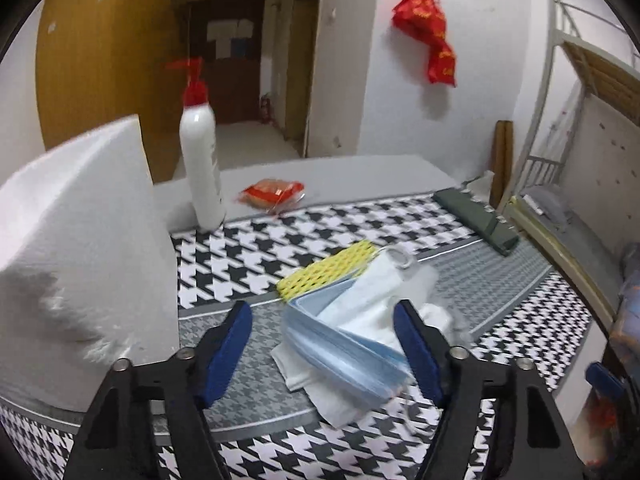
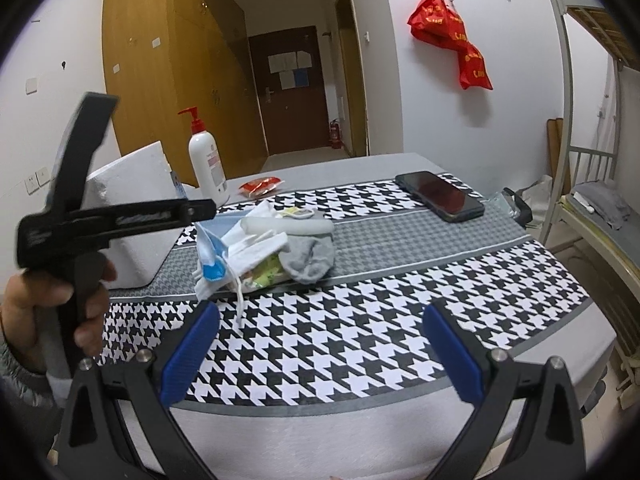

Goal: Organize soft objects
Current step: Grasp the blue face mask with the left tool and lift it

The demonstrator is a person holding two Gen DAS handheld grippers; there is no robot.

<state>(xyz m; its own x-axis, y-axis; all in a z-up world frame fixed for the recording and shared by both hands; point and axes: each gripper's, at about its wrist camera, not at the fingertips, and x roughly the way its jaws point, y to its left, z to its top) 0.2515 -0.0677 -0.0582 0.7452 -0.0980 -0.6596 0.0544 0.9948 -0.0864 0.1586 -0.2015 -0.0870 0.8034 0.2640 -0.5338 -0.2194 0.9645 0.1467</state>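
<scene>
While the left gripper (image 1: 322,344) sits half-open, empty, astride the blue masks (image 1: 340,340) at lower centre, close low on the stack; blurred, contact unclear. Right gripper (image 2: 320,344) wide open, empty.

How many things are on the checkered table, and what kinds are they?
Soft things in the pile: 4 (blue face mask, grey sock, white foam tube, yellow foam net sleeve)
Bottles: 1 (white pump bottle with red top)
Phones: 1 (black phone)
Foam blocks: 1 (white foam block)
Snack packets: 1 (red packet)
Total: 8 clearly seen; more scraps in the pile are hard to separate.
</scene>
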